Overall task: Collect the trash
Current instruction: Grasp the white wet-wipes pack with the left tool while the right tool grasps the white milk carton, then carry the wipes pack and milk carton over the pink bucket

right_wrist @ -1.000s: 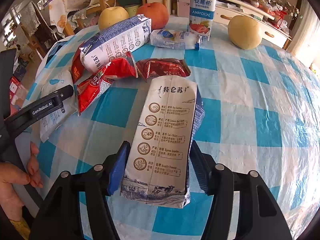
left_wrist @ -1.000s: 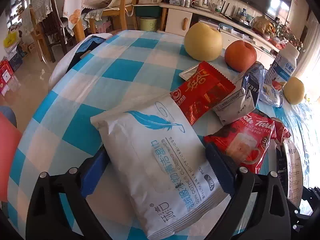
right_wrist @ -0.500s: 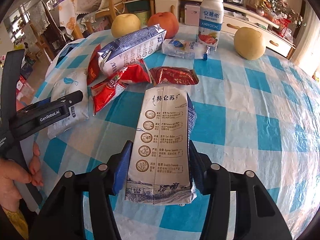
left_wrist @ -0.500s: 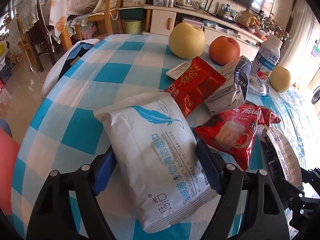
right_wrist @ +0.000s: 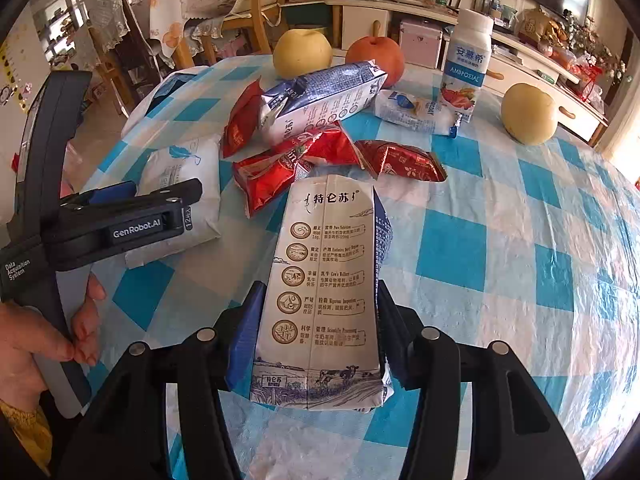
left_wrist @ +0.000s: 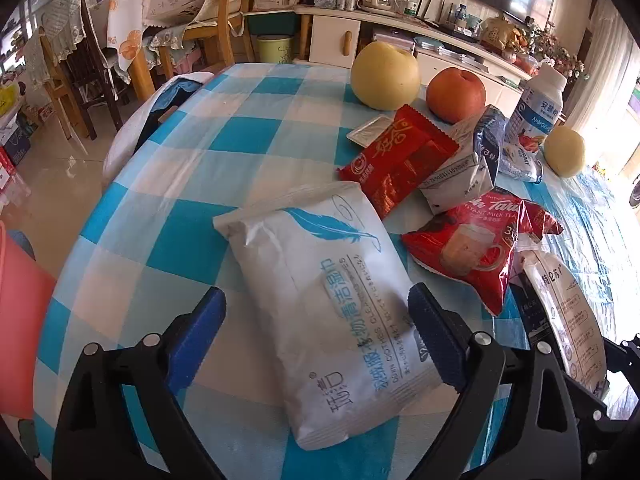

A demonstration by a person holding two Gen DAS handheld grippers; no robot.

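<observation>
My right gripper (right_wrist: 316, 336) is shut on a flattened white milk carton (right_wrist: 324, 280), held over the checked tablecloth; the carton also shows in the left wrist view (left_wrist: 568, 316). My left gripper (left_wrist: 316, 332) is open, its blue pads on either side of a white wet-wipe pack (left_wrist: 332, 304) that lies on the table; the left pad stands apart from it. The pack shows in the right wrist view (right_wrist: 180, 184) under the left gripper (right_wrist: 132, 216). Other trash lies beyond: a red snack wrapper (left_wrist: 400, 160), a crushed blue-white carton (left_wrist: 464, 168) and a red milk-tea bag (left_wrist: 472, 248).
Two yellow pears (left_wrist: 384, 76) (left_wrist: 564, 152), a red apple (left_wrist: 456, 94), a yogurt bottle (left_wrist: 536, 108) and a small white packet (right_wrist: 416, 112) stand at the back. A red bin (left_wrist: 20, 320) is left of the table edge. Chairs and cabinets lie beyond.
The left gripper has drawn back along the wipe pack, its pads now near the pack's lower half. The right gripper keeps its hold on the carton and has shifted slightly.
</observation>
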